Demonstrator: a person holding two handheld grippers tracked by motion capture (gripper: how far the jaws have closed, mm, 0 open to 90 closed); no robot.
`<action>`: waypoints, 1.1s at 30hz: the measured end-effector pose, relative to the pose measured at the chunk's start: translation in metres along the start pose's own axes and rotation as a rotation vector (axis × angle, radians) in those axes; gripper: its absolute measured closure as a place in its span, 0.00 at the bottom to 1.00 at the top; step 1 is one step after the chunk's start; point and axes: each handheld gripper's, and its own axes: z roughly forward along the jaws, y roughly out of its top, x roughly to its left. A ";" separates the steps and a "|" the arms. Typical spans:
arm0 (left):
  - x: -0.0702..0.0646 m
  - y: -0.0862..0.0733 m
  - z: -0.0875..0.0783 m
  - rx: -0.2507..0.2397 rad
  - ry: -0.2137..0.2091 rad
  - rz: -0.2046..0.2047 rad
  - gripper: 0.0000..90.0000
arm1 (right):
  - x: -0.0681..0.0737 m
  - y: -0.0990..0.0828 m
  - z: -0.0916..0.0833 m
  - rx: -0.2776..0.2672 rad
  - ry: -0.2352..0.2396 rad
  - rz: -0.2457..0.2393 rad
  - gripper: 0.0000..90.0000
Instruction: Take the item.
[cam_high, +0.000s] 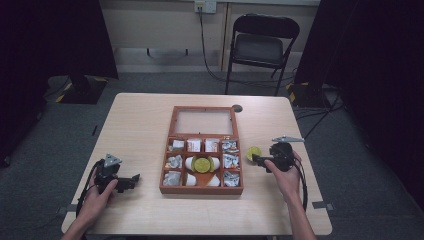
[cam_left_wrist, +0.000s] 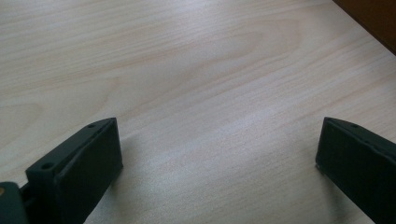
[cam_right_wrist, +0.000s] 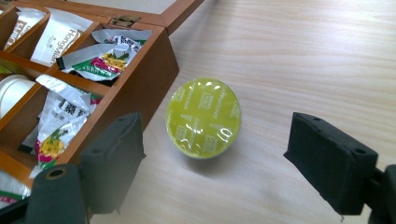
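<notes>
A lime-green foil-topped capsule (cam_right_wrist: 204, 117) lies on the wooden table just outside the right wall of a brown wooden compartment box (cam_right_wrist: 154, 70). My right gripper (cam_right_wrist: 219, 158) is open, its jaws standing wide on either side of the capsule without touching it. In the high view the capsule (cam_high: 253, 152) is right of the box (cam_high: 201, 190), at the tips of my right gripper (cam_high: 256, 159). A second green capsule (cam_high: 201, 164) rests in the box's middle compartment. My left gripper (cam_high: 134, 178) sits open left of the box, with bare table between its jaws (cam_left_wrist: 217, 163).
The box's compartments hold several tea sachets (cam_right_wrist: 100, 58) and white cups (cam_high: 214, 181); its glass lid (cam_high: 203, 121) lies open toward the far side. A small dark disc (cam_high: 237, 108) sits near the table's far edge. A folding chair (cam_high: 264, 40) stands beyond.
</notes>
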 end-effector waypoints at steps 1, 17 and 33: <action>0.000 0.000 0.000 0.000 0.000 0.000 0.00 | 0.000 -0.001 -0.002 -0.003 -0.003 -0.003 0.20; 0.000 0.000 0.000 -0.001 -0.001 0.000 0.00 | -0.002 -0.027 -0.031 -0.007 -0.061 -0.005 0.20; 0.000 0.000 0.000 0.000 0.000 0.000 0.00 | -0.019 -0.063 -0.052 0.015 -0.122 0.038 0.20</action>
